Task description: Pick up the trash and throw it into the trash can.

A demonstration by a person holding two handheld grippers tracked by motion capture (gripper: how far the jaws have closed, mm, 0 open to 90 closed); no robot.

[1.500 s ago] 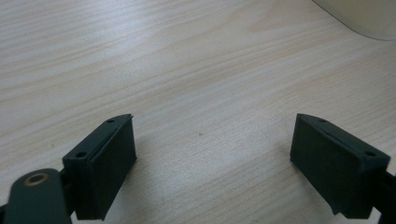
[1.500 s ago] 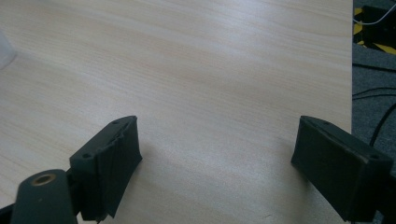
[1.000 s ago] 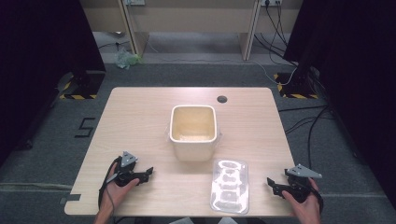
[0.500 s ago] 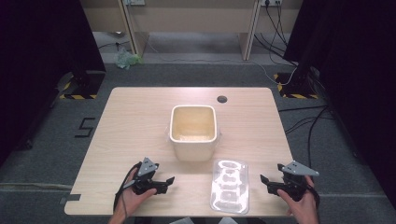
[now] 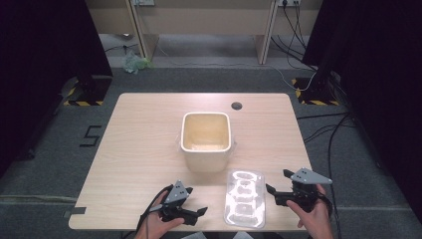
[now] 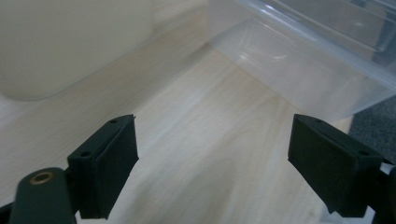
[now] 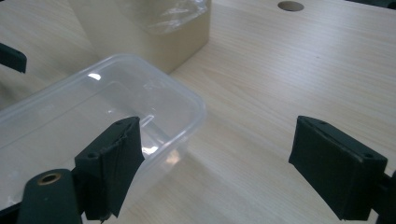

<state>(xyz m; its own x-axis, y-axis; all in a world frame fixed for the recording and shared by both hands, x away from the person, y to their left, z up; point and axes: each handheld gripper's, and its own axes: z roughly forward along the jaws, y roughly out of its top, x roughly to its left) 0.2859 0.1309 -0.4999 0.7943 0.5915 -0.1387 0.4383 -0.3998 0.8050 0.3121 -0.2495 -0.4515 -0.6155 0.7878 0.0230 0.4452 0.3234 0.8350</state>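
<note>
Biggest risk: the clear rectangular plastic tray (image 5: 245, 198), low and centre-right on the pale wooden table (image 5: 144, 149), looked light enough to skid into the cream square tub (image 5: 206, 141) if nudged. Left gripper (image 5: 198, 214) and right gripper (image 5: 271, 191) flanked it, jaws apart and empty; an uneven pinch might have tipped it.

Clear plastic tub (image 5: 244, 197), upright, near table edge
</note>
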